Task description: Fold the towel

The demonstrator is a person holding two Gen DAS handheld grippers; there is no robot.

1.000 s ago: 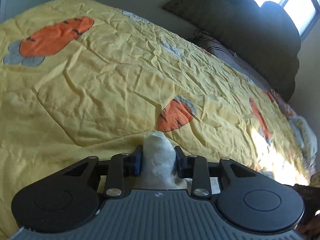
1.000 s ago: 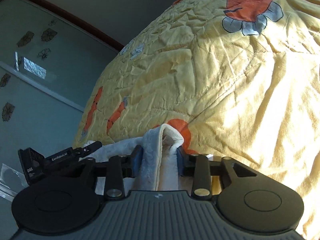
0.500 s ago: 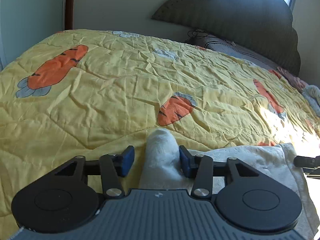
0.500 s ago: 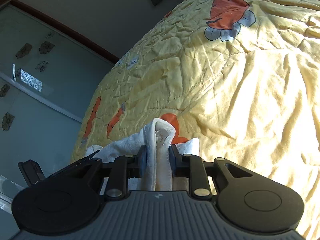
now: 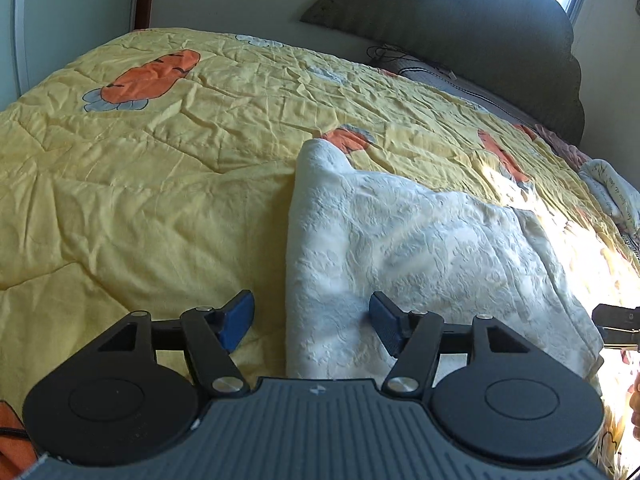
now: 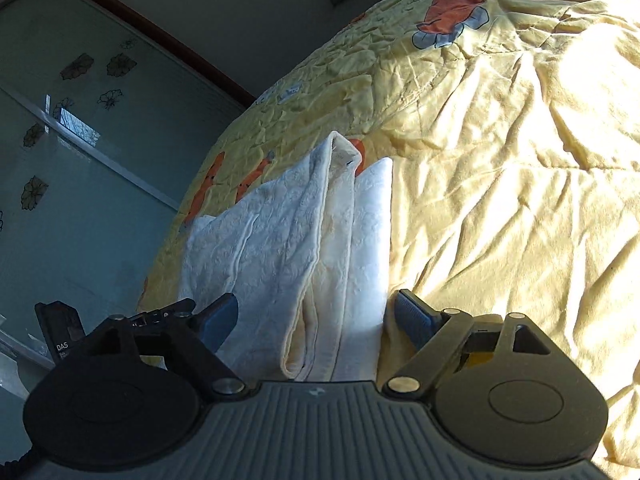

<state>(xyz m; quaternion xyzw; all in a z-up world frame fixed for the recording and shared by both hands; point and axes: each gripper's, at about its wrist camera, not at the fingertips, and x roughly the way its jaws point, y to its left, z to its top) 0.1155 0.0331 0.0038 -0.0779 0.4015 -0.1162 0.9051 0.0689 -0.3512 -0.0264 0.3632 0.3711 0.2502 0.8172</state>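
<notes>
A white textured towel (image 5: 408,240) lies folded on the yellow carrot-print bedspread (image 5: 160,184). My left gripper (image 5: 312,320) hovers over its left edge, jaws opening, blue pads clear of the cloth. In the right wrist view the same towel (image 6: 320,240) shows stacked layers with a raised corner at the far end. My right gripper (image 6: 316,316) straddles its near end, jaws opening wide, the pads not pressing on the fabric. The tip of the right gripper (image 5: 616,320) peeks in at the right edge of the left wrist view.
A dark padded headboard (image 5: 460,28) and a dark pillow (image 5: 448,80) stand at the far end. A glass wardrobe door with flower decals (image 6: 80,140) borders the bed on the left. Bright sunlight falls on the quilt's right side (image 6: 540,160).
Both grippers let go of the towel corners they pinched and drew back toward me. The towel now lies on the bed, more of it in view.
</notes>
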